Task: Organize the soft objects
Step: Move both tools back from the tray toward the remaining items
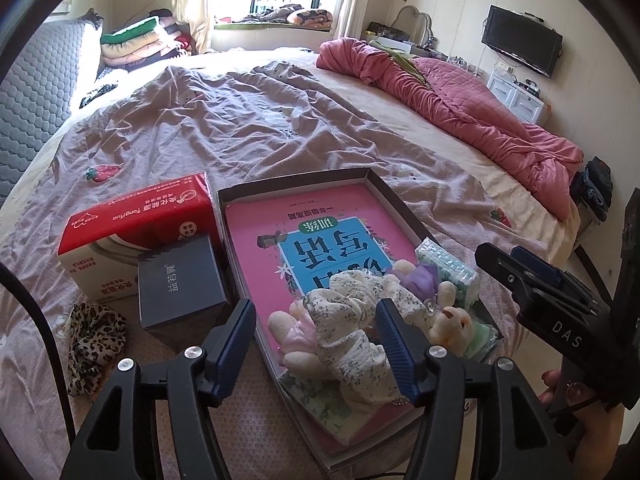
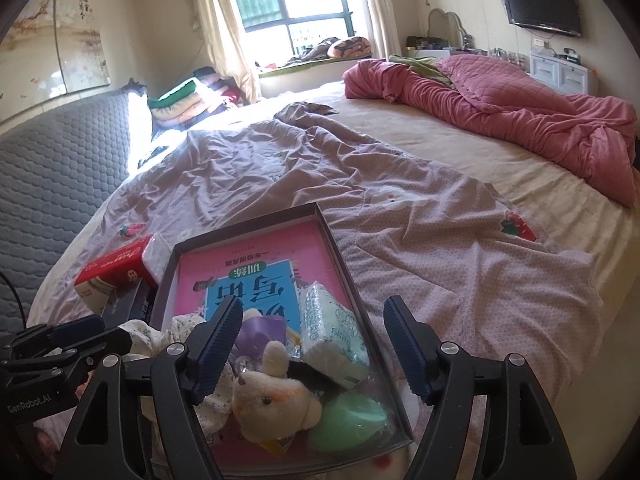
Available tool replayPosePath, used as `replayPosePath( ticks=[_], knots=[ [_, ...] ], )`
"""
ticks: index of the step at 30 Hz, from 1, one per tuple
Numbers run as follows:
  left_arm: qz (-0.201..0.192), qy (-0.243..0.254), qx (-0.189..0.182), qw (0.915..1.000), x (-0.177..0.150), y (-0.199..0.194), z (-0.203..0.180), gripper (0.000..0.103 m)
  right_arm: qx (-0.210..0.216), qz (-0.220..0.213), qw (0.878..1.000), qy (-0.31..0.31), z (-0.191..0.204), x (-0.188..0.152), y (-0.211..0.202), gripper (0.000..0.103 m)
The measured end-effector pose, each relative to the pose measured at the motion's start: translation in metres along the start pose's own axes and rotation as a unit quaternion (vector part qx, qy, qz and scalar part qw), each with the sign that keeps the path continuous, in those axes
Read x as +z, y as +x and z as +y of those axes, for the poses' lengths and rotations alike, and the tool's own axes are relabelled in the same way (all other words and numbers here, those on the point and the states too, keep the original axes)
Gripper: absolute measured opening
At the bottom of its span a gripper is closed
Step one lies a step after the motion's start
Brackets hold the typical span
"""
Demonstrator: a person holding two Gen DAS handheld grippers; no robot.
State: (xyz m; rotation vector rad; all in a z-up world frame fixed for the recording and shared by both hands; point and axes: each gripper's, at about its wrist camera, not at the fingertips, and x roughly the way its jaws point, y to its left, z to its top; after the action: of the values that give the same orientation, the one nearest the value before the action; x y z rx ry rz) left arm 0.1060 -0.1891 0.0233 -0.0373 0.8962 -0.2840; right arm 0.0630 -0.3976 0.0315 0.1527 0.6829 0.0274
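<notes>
A shallow dark box (image 1: 296, 182) lies on the bed with a pink book (image 1: 256, 240) inside. Its near end holds soft things: a white floral cloth (image 1: 352, 336), a pale pink plush (image 1: 292, 336), a cream plush bunny (image 2: 276, 396), a purple piece (image 2: 260, 332), a pocket tissue pack (image 2: 332, 340) and a green soft item (image 2: 348, 420). My left gripper (image 1: 316, 344) is open over the floral cloth, its pads not pressing on it. My right gripper (image 2: 312, 348) is open above the bunny and tissue pack. A leopard-print scrunchie (image 1: 92, 340) lies on the sheet to the left.
A red tissue box (image 1: 136, 232) and a dark blue box (image 1: 180, 280) stand left of the shallow box. A crumpled pink quilt (image 1: 460, 104) fills the bed's far right. Folded blankets (image 1: 136, 40) are stacked at the headboard (image 1: 32, 100). A hand (image 1: 560, 392) holds the right gripper.
</notes>
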Motion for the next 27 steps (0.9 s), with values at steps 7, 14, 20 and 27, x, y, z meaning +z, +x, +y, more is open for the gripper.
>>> replayPosePath(
  ticks=[7, 14, 20, 27],
  knots=[
    [-0.003, 0.005, 0.007, 1.0000, 0.000, -0.006, 0.000, 0.069, -0.005, 0.002, 1.000, -0.016, 0.005, 0.001, -0.002, 0.078],
    [-0.005, 0.008, 0.011, 0.9999, -0.002, -0.012, 0.000, 0.071, -0.008, -0.004, 1.000, -0.020, 0.008, 0.003, -0.007, 0.078],
    [-0.009, 0.004, 0.017, 0.9998, -0.004, -0.020, 0.004, 0.076, -0.003, -0.018, 1.000, -0.024, 0.015, 0.009, -0.018, 0.078],
    [-0.011, 0.002, 0.027, 0.9996, -0.008, -0.035, 0.014, 0.077, 0.005, -0.024, 0.999, -0.034, 0.030, 0.013, -0.026, 0.078]
  ],
)
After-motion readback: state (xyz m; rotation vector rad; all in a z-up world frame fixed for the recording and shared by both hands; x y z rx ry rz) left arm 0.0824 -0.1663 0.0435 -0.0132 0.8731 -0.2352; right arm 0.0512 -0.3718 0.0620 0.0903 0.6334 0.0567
